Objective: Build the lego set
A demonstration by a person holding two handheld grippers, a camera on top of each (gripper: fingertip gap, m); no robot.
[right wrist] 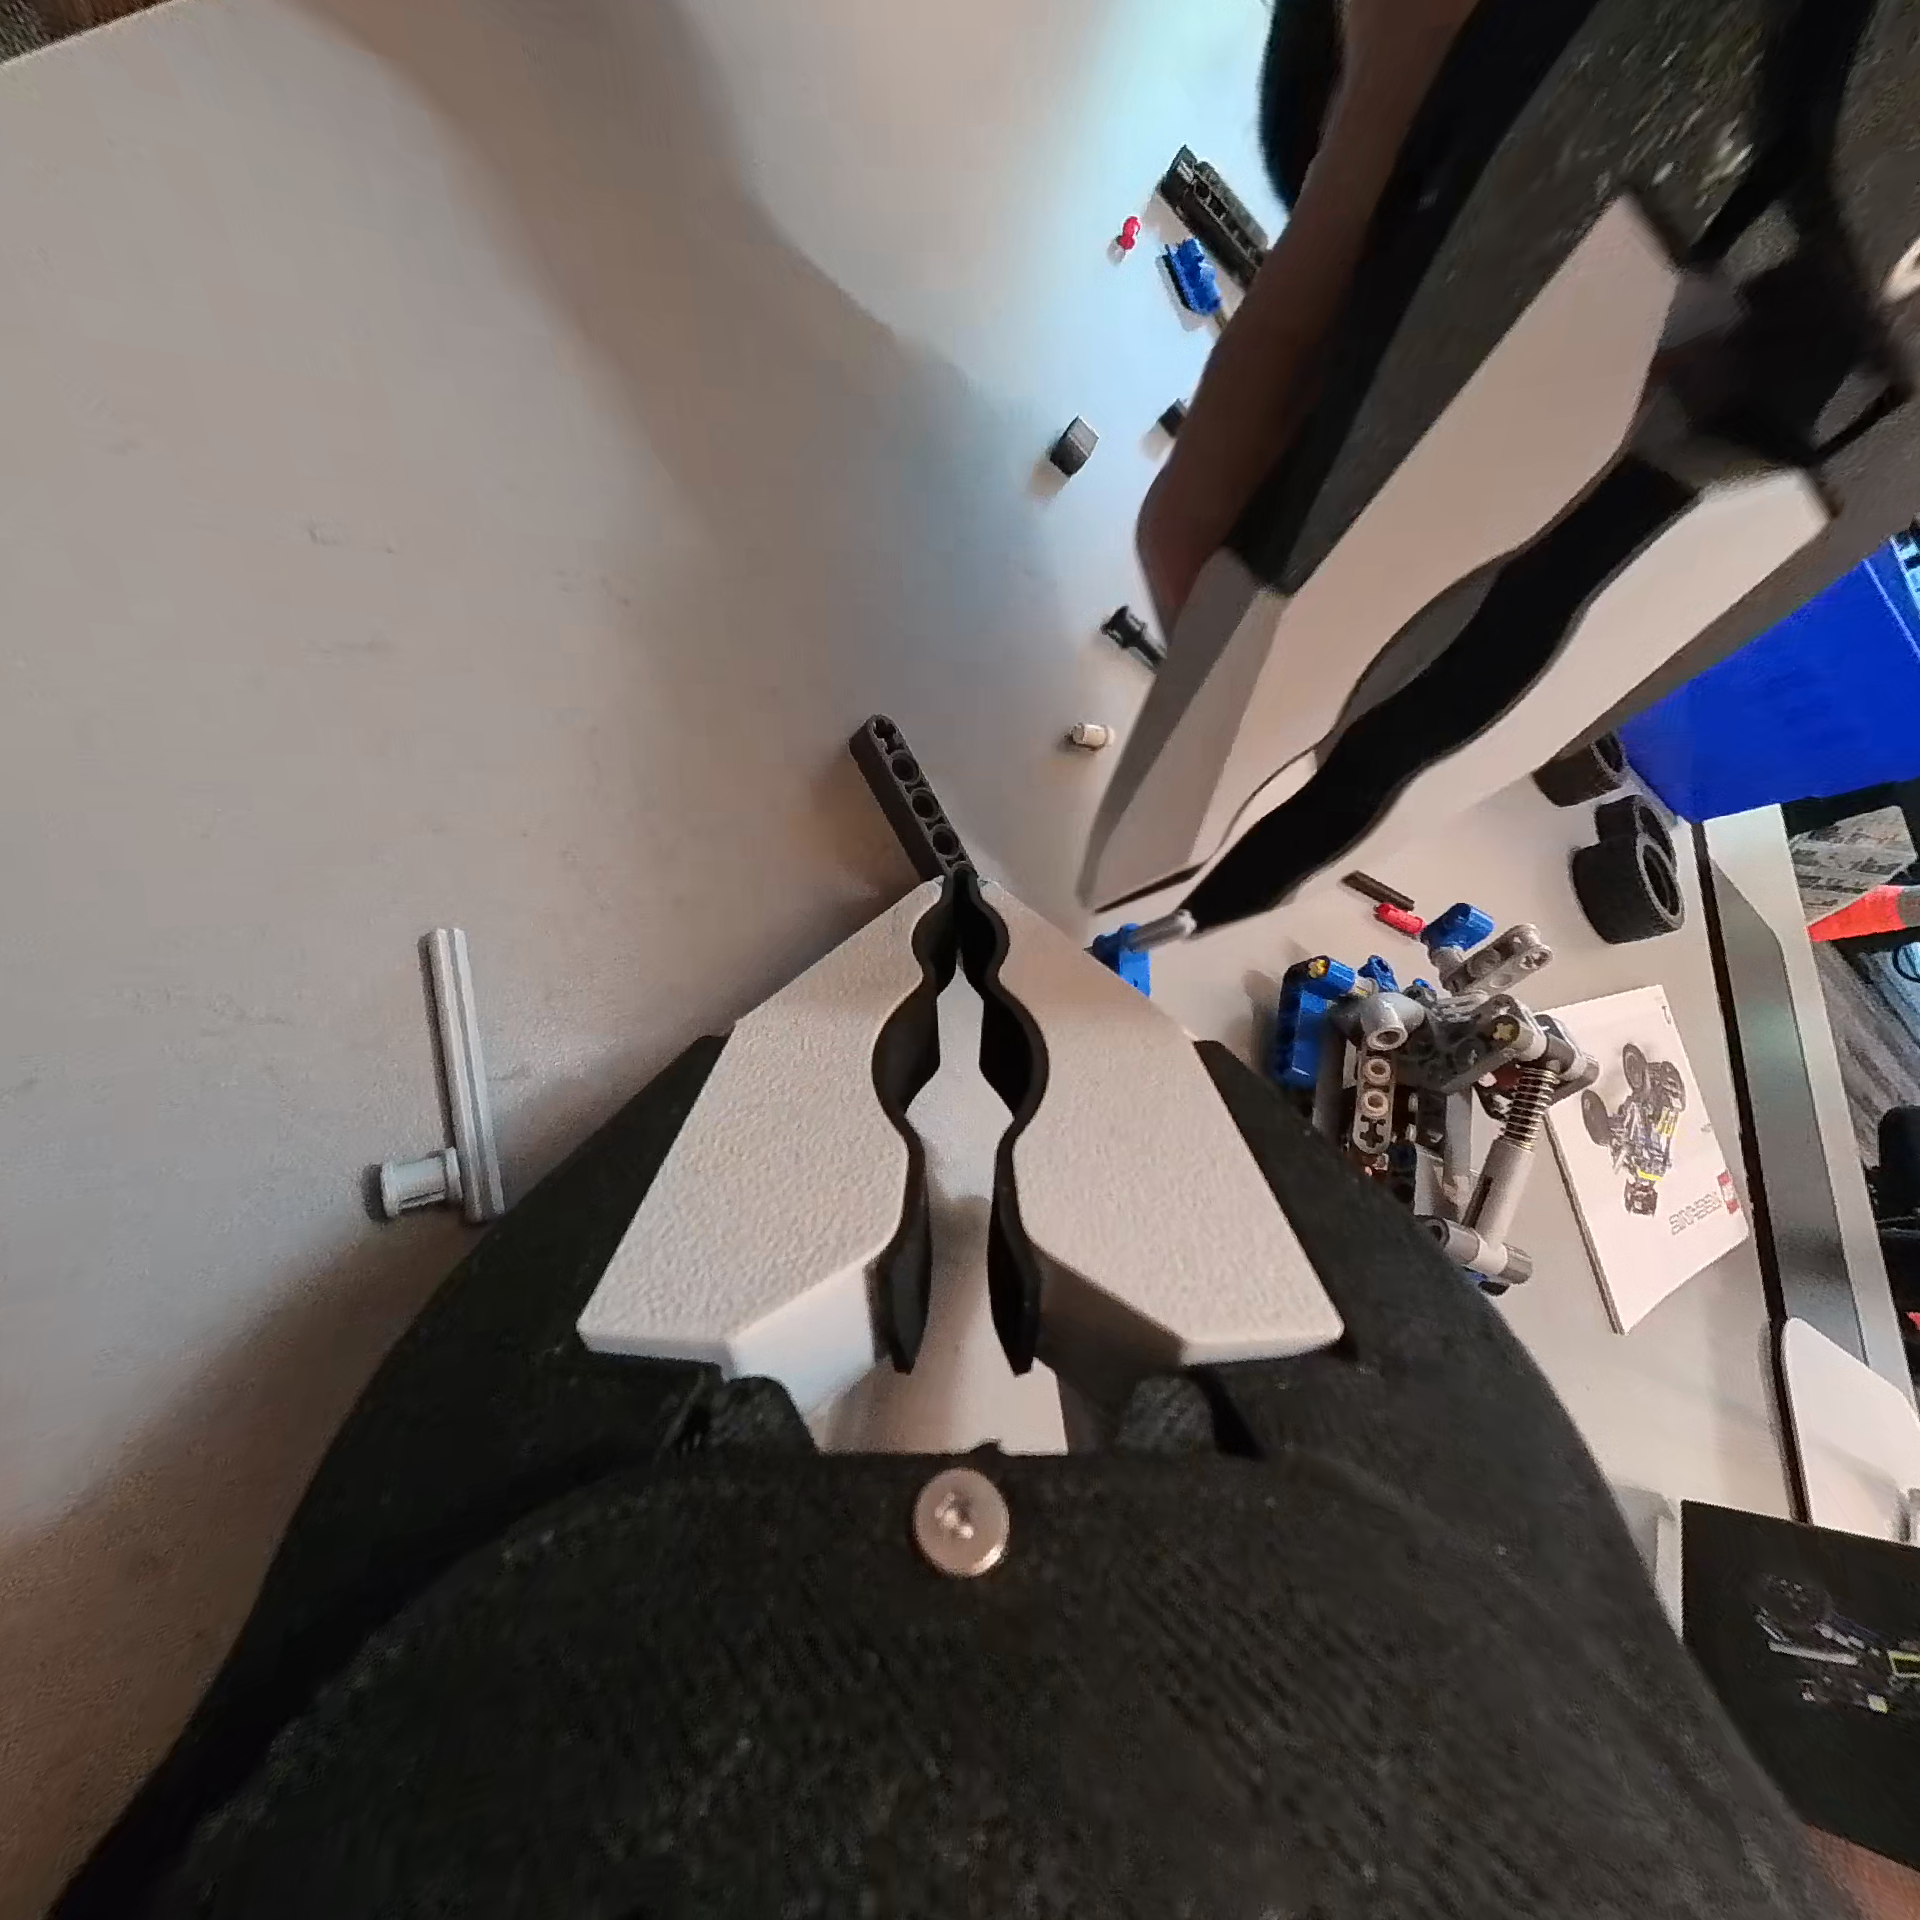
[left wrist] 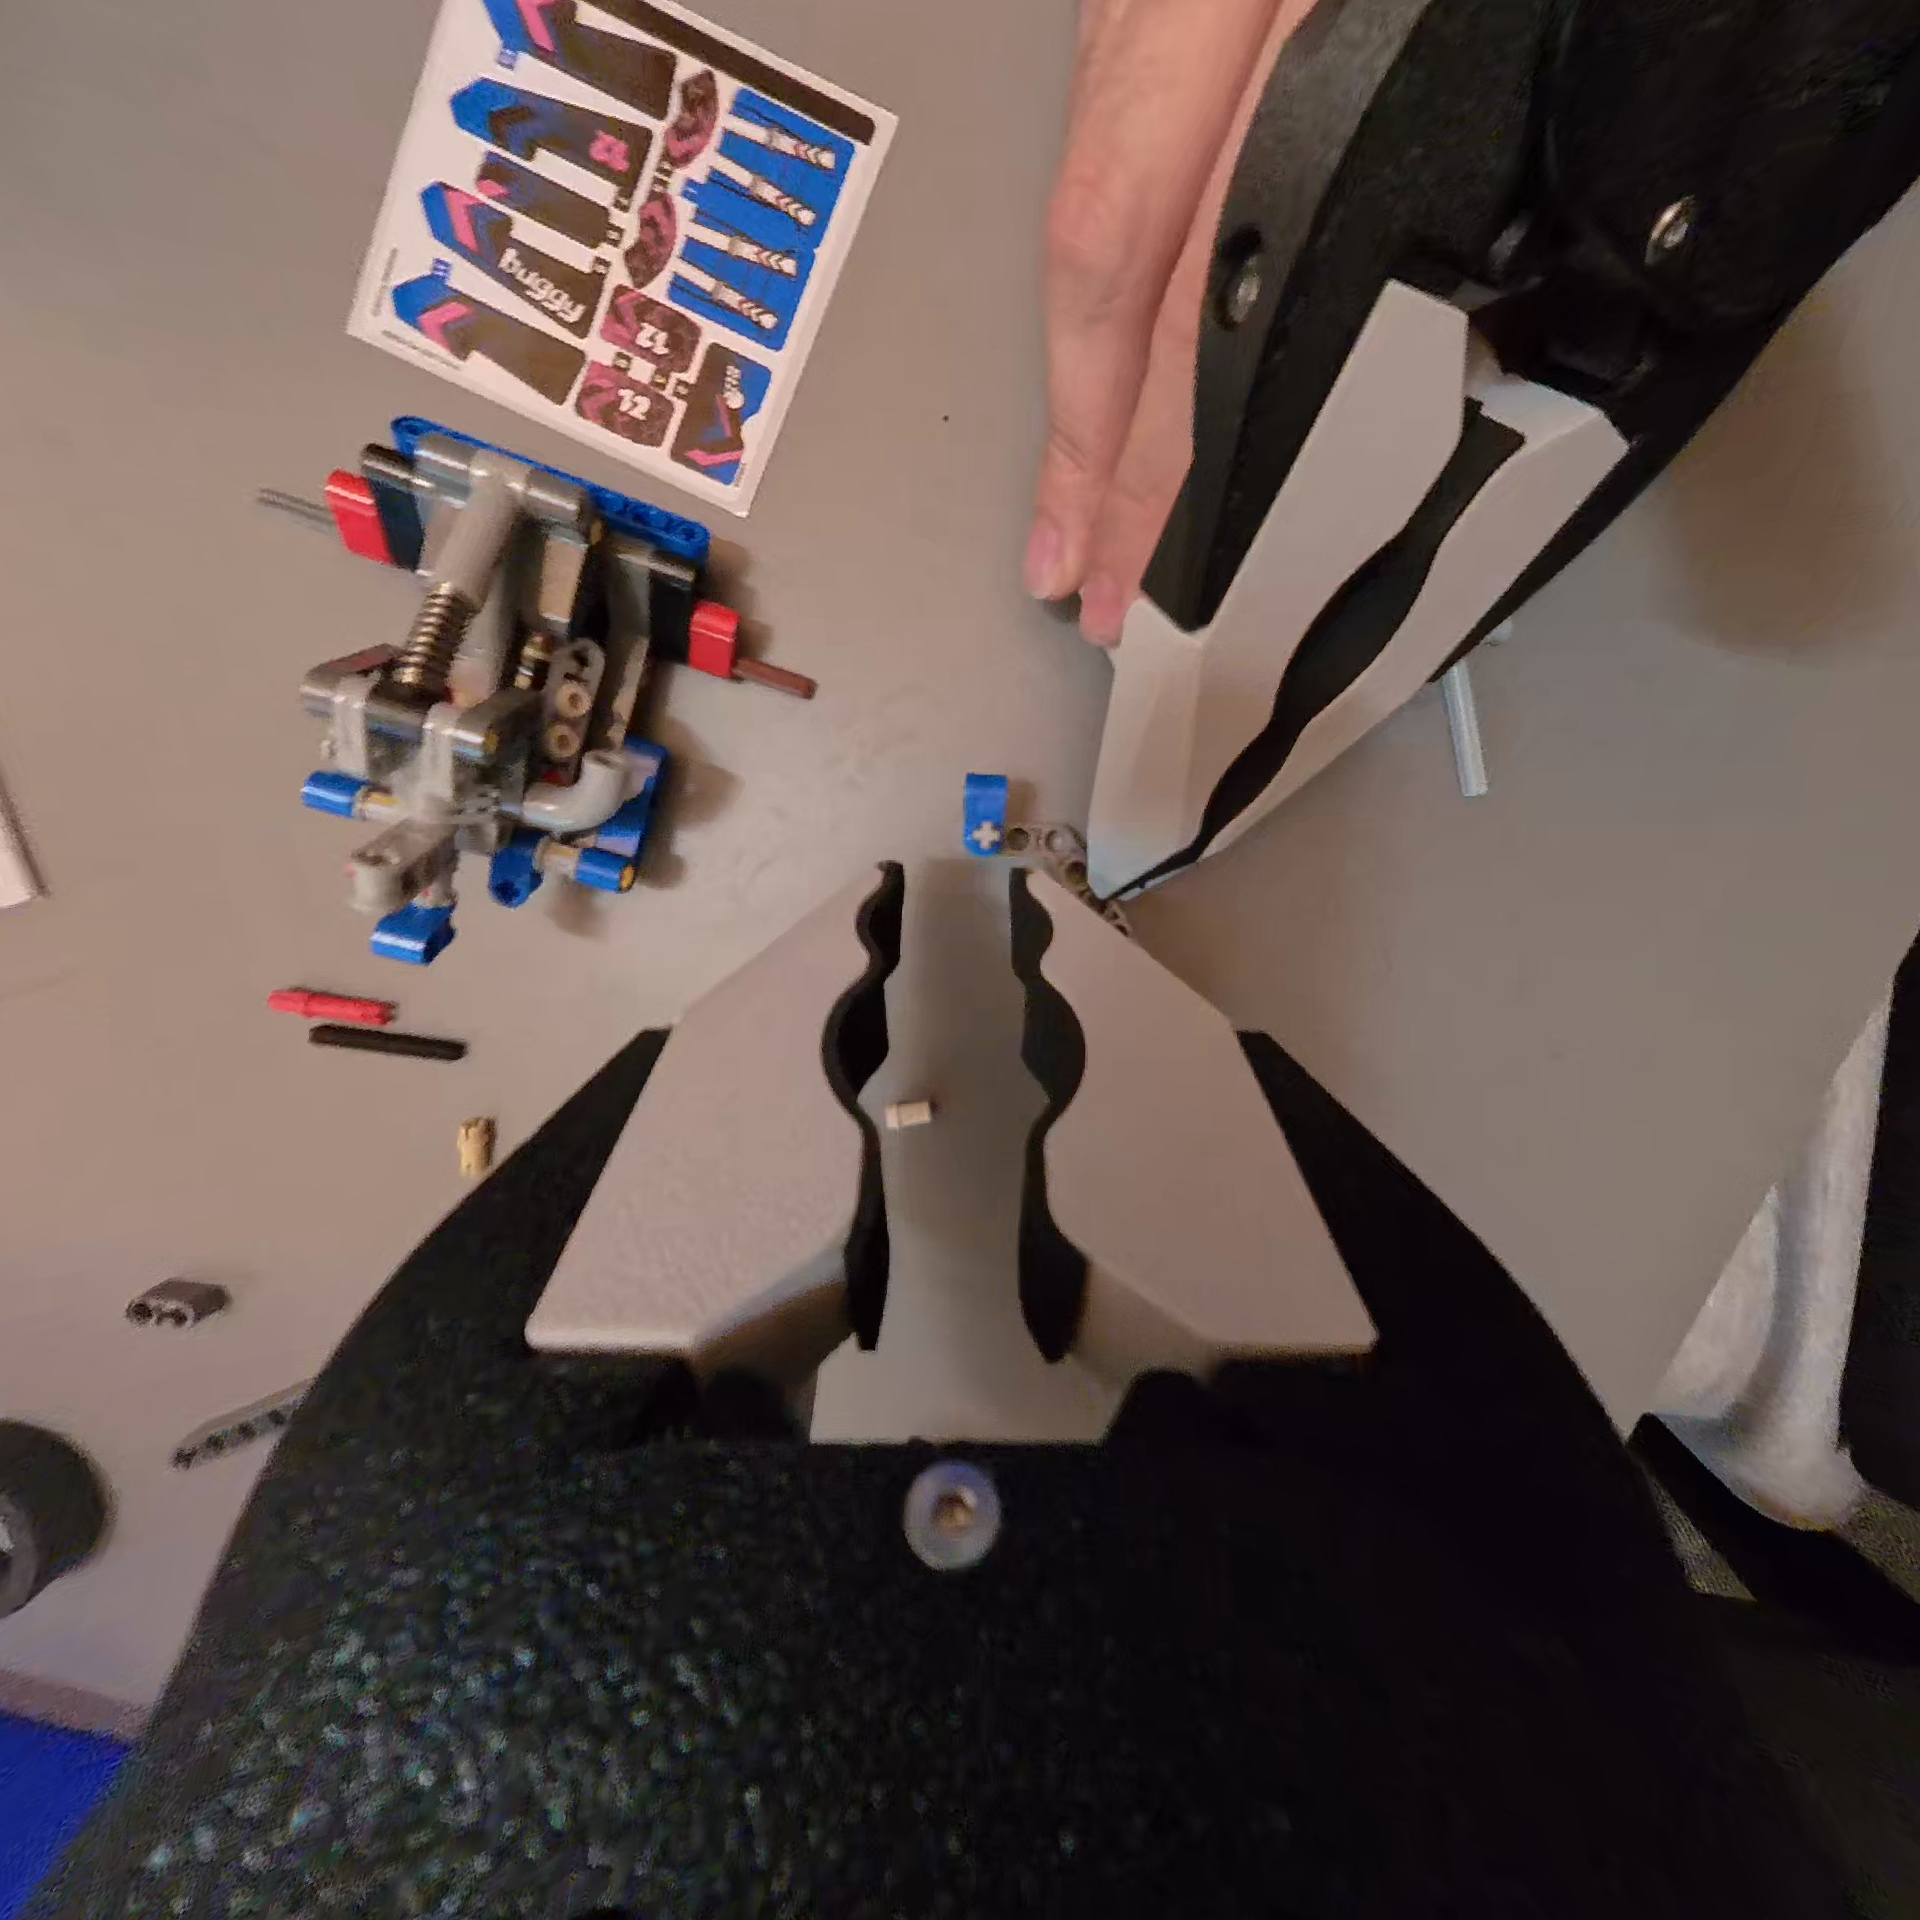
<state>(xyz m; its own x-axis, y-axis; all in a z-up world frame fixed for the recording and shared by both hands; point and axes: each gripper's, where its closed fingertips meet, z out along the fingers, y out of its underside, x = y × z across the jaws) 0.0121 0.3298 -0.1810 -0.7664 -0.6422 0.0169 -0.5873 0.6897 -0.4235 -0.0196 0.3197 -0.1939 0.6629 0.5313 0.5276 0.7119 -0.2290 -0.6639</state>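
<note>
While right gripper [right wrist: 961, 883] pinches black beam [right wrist: 914, 795] | left gripper [left wrist: 956, 873] narrowly parted, empty | sticker sheet [left wrist: 623, 229] only left view

Setting: a hobby desk, home or office unclear. Plain grey tabletop [left wrist: 156, 260] strewn with loose Lego parts, sticker sheet [left wrist: 623, 229], instruction booklet [right wrist: 1652, 1153] (spare tyres [right wrist: 1626, 868] alongside).
</note>
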